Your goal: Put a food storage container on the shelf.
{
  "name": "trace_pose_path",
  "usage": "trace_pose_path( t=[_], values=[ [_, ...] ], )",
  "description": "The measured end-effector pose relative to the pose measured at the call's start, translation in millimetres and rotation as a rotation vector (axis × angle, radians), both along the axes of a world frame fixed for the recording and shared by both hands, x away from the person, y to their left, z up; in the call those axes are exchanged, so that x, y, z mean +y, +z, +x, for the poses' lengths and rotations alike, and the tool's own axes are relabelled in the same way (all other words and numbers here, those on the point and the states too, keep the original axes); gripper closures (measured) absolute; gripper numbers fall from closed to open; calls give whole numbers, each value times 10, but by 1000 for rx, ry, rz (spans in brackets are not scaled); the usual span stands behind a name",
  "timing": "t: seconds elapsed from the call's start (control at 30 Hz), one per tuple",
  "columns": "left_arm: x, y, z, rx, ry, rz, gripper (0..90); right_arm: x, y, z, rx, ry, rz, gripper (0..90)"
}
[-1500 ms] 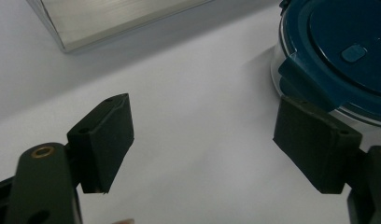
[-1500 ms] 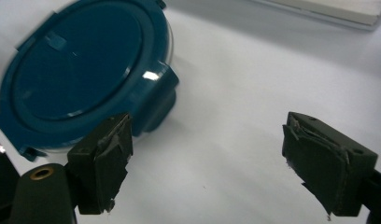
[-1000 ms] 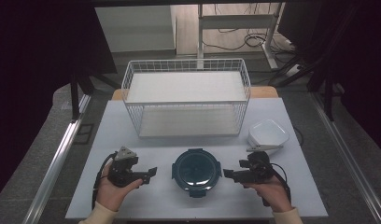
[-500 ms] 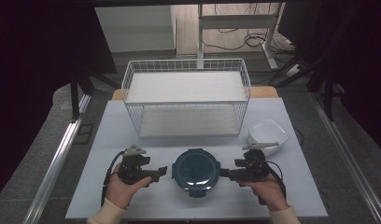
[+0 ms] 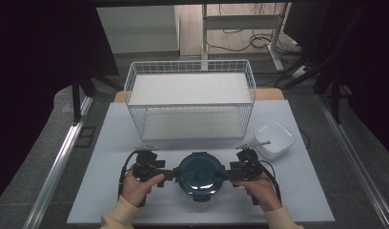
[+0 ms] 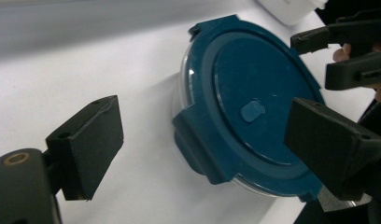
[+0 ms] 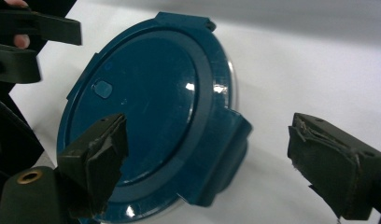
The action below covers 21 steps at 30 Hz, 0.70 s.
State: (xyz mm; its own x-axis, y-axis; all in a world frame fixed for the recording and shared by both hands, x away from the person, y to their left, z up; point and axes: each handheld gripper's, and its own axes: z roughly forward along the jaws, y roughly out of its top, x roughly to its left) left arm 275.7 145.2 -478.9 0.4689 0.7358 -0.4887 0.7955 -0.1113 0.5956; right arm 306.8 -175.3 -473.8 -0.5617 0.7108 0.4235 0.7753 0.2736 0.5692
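A round clear container with a dark blue snap-on plastic lid (image 5: 200, 172) sat on the white table (image 5: 111, 157), near its front edge, in front of the white wire basket (image 5: 190, 98).

The left gripper (image 5: 169, 173) was held level at the container's left side, pointing right toward it. Its jaws stood wide apart and had just been opening further. In the left gripper view the lid's side latch tab (image 6: 198, 149) lay between the two black jaws, one jaw out over bare table, the other over the lid's rim. Neither pad (image 6: 88, 140) pressed on anything.

The right gripper (image 5: 224, 173) mirrored it at the container's right side, pointing left. Its jaws were likewise wide apart. In the right gripper view the opposite latch tab (image 7: 223, 154) sat between the jaws, with one worn pad (image 7: 100, 154) over the lid top and the other over the table. No contact was visible.

The lid showed four latch tabs, all folded down, and a small oval plug (image 6: 252, 112) near its centre. The container stayed flat on the table, not lifted.

A white square ceramic bowl (image 5: 274, 140) stood to the right, behind the right gripper, just beside the basket's front right corner and well apart from the container.
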Motion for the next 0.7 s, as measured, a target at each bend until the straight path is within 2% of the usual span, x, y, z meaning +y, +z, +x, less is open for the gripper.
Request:
trace_pose_path(
  t=[0.1,0.2,0.23,0.27,0.37,0.4,0.57,0.63,0.7],
  values=[
    [-25,-66,20,38,-10,-39,105,15,-38,-8,14,3,18,116],
    [-56,-101,37,55,-17,-46,105,22,-78,-18,43,-8,44,108],
    [-66,-107,38,60,-19,-59,108,38,-104,-22,62,-16,55,105],
    [-75,-111,39,67,-21,-72,108,38,-104,-22,62,-16,55,105],
    [-105,-166,49,115,-25,-142,107,68,-127,-25,76,-19,60,100],
    [-129,-200,55,123,-15,-122,103,86,-140,-24,87,-23,62,96],
    [-160,-250,83,154,-18,-130,96,111,-176,-22,99,-28,64,84],
    [-169,-263,90,161,-21,-144,97,122,-209,-17,115,-26,72,75],
    [-169,-292,105,181,-19,-176,97,129,-220,-15,123,-28,78,71]
  ],
)
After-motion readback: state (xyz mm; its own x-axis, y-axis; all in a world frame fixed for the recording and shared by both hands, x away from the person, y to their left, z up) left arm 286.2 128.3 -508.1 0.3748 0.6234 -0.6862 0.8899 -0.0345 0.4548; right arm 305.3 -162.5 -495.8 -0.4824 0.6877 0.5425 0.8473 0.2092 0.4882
